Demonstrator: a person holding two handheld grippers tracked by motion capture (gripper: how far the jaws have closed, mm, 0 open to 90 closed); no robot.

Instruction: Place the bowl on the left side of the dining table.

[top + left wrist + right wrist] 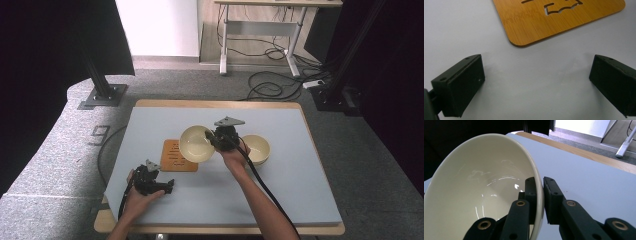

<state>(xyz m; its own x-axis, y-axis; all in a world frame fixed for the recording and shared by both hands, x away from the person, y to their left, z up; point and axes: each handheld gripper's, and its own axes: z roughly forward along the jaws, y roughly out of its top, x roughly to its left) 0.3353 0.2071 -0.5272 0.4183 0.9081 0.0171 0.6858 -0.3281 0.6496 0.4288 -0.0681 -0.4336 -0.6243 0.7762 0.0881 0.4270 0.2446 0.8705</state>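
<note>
My right gripper (212,139) is shut on the rim of a cream bowl (196,143), holding it tilted above the table. In the right gripper view one jaw is inside the cream bowl (484,195) and the other outside, pinching the wall at my right gripper (539,183). A second cream bowl (257,148) sits on the table just right of that hand. A wooden trivet (175,157) with cut-outs lies flat under the lifted bowl's left side. My left gripper (167,186) rests low near the front left, open, with the wooden trivet (554,18) just beyond my left gripper (536,72).
The grey-blue table mat (280,195) covers the wooden table. Black stands, cables and a desk stand on the floor behind the table's far edge.
</note>
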